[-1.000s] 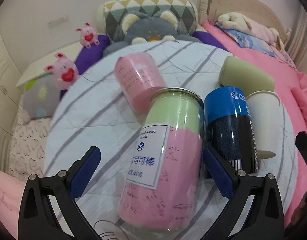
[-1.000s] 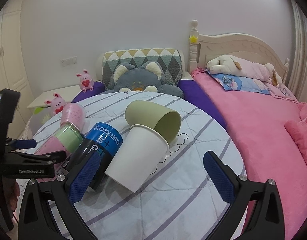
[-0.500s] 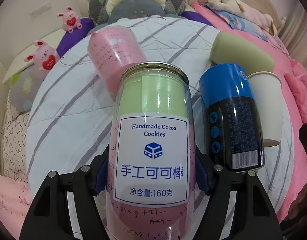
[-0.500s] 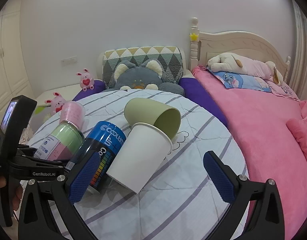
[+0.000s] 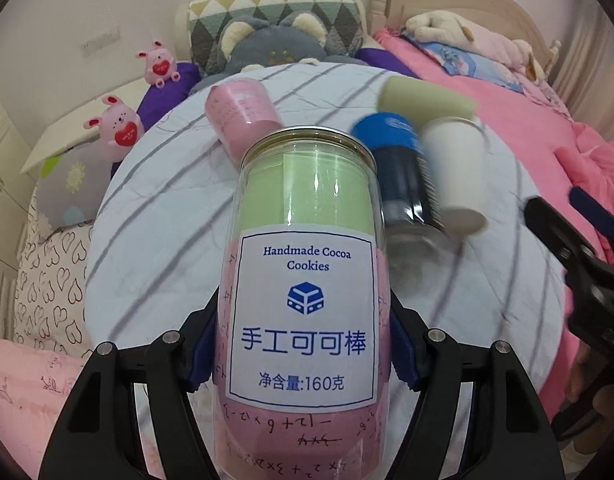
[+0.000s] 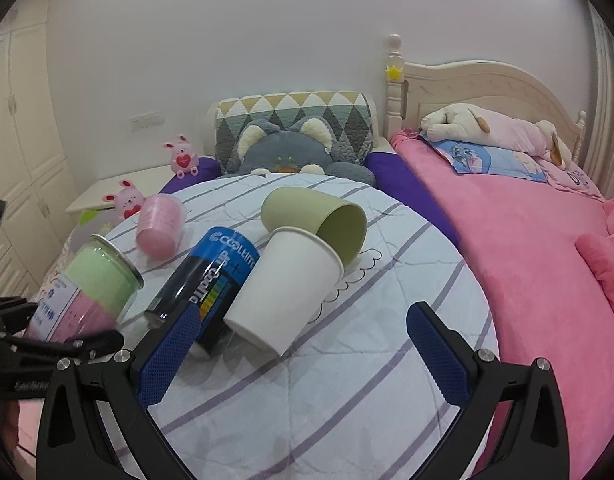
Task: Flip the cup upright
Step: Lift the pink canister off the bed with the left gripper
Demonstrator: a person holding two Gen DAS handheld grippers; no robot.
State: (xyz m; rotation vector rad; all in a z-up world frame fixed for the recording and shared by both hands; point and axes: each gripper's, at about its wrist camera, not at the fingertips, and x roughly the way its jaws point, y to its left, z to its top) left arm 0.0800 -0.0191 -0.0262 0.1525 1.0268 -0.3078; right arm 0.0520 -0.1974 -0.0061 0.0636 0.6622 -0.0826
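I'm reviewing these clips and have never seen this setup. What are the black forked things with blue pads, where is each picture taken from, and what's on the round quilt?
There is no robot here: a person holds a two-finger claw in each hand, and a fisheye camera on each looks forward along its fingers. In the left view, the left claw is shut on the clear cookie jar, tilted off the round quilt. In the right view, the right claw is open and holds nothing. Lying on their sides on the quilt are a pink cup, a blue can, a white paper cup and an olive cup.
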